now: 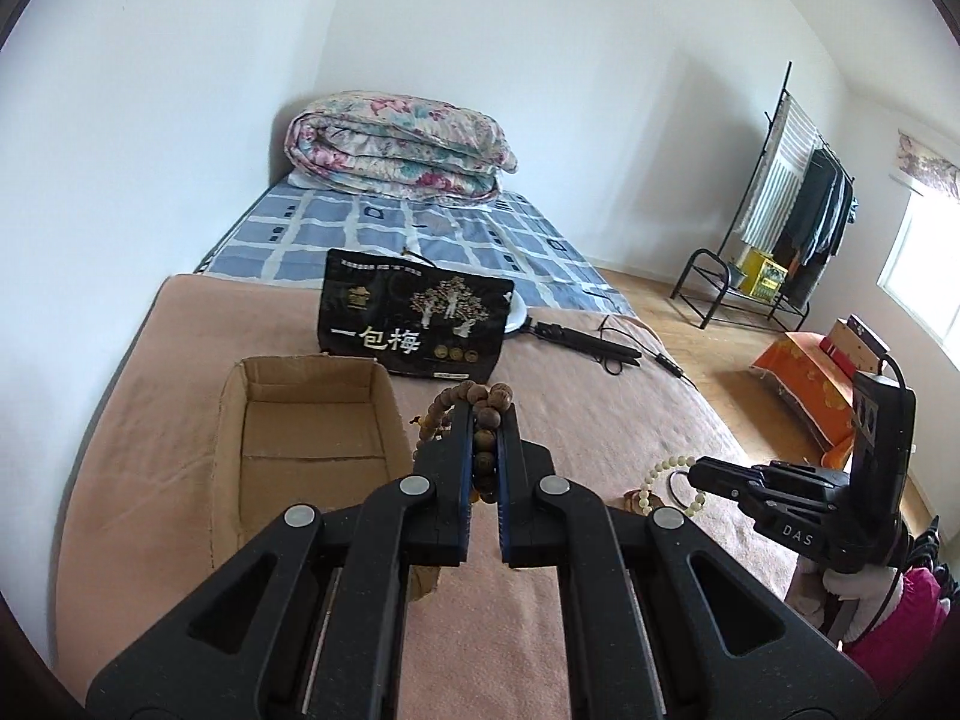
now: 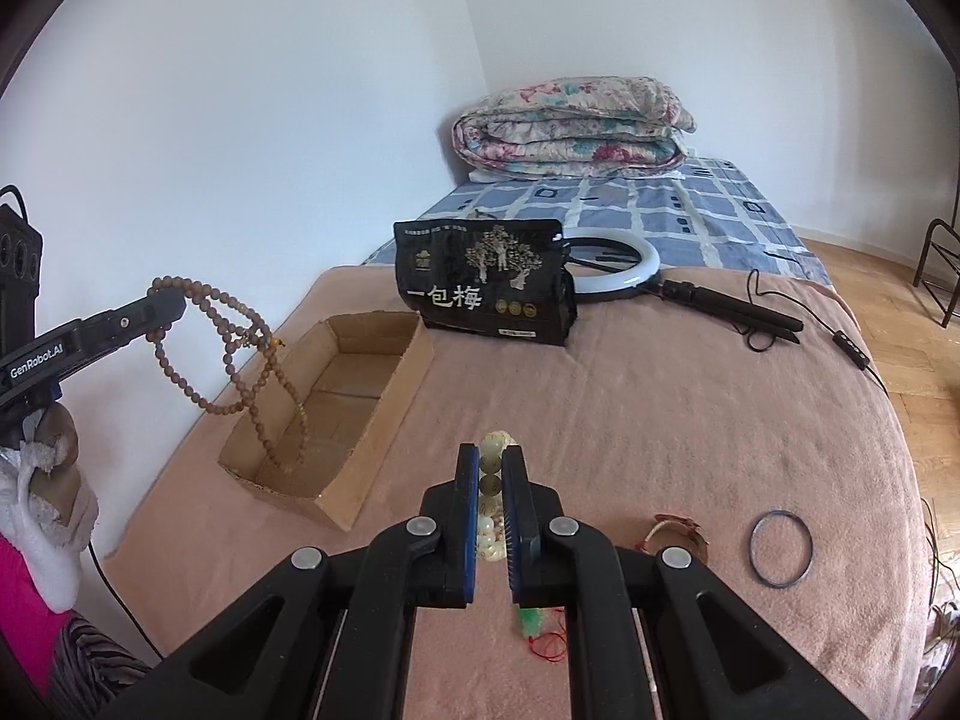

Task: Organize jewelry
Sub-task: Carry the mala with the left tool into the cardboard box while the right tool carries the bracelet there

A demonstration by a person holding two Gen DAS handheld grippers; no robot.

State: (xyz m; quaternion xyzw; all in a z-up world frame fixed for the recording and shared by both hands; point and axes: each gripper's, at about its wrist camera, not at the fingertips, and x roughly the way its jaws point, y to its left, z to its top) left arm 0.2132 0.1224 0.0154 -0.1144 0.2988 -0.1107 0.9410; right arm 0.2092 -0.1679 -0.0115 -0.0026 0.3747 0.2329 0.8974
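I am holding a long string of brown wooden prayer beads [image 2: 240, 354] in my left gripper [image 1: 485, 420], its blue-padded fingers [image 1: 462, 456] closed on a short stretch of the strand. The rest is hanging in loose loops that are dangling over the near corner of the shallow open cardboard box [image 2: 336, 420], the lowest loop seemingly dipping inside it. My right gripper [image 2: 492, 480] is clamped on a bracelet of pale cream-green round beads [image 2: 495, 450], lifted just above the pinkish-brown blanket [image 2: 690, 408] that covers the bed.

The risks I am weighing are mostly about those loops. If I am releasing while the strand is straddling the box wall, part may land inside and part may be sliding out over the edge — its own weight could drag the whole string onto the blanket. The loops could also be catching on the cardboard flap or tangling around the small amber tassel bead. The box looks light, so a snag might be tipping or shifting it.

On the right, only a few beads are pinched, and round beads can be rolling out of a narrow hold; the bracelet's red-and-green tassel [image 2: 534, 630] is trailing below and might snag. A thin dark blue bangle ring [image 2: 780, 549] and a small reddish-brown bracelet [image 2: 675, 531] are lying on the blanket, not yet boxed — a low sweep of my right gripper could be knocking them.
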